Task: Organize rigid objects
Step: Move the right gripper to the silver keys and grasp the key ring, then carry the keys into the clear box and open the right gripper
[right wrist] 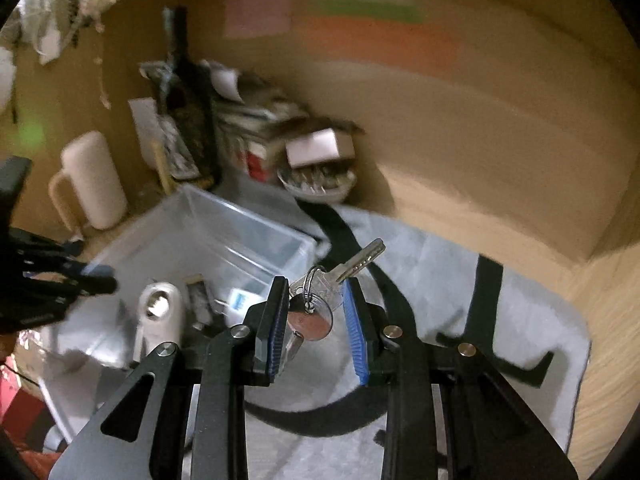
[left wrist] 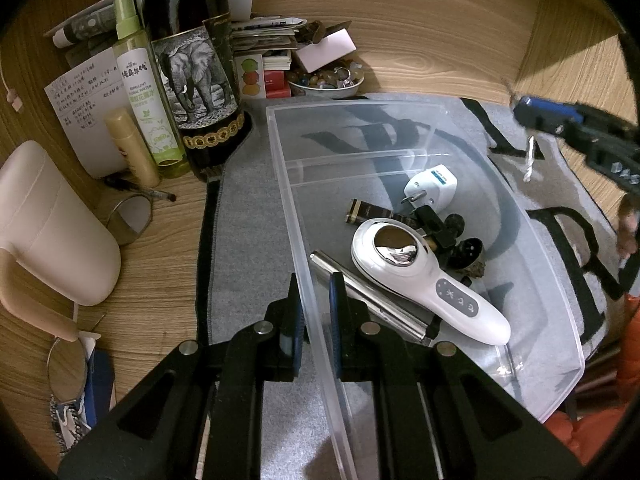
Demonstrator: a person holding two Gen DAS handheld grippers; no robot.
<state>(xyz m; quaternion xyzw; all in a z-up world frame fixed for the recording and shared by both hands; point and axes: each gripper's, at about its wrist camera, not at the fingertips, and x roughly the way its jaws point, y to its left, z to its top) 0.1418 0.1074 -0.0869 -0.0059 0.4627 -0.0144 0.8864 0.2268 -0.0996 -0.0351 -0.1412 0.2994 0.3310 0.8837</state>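
Note:
A clear plastic bin stands on a grey mat. My left gripper is shut on the bin's left wall. Inside lie a white handheld device, a silver pen, a white plug adapter, a dark battery and small black parts. My right gripper is shut on a bunch of keys, held in the air right of the bin. It also shows at the right of the left wrist view, with a key hanging down.
A dark elephant-label bottle, a green spray bottle, a beige tube, a pale mug and a pen stand left of the bin. A bowl of stones and papers sit behind it. Wooden walls enclose the desk.

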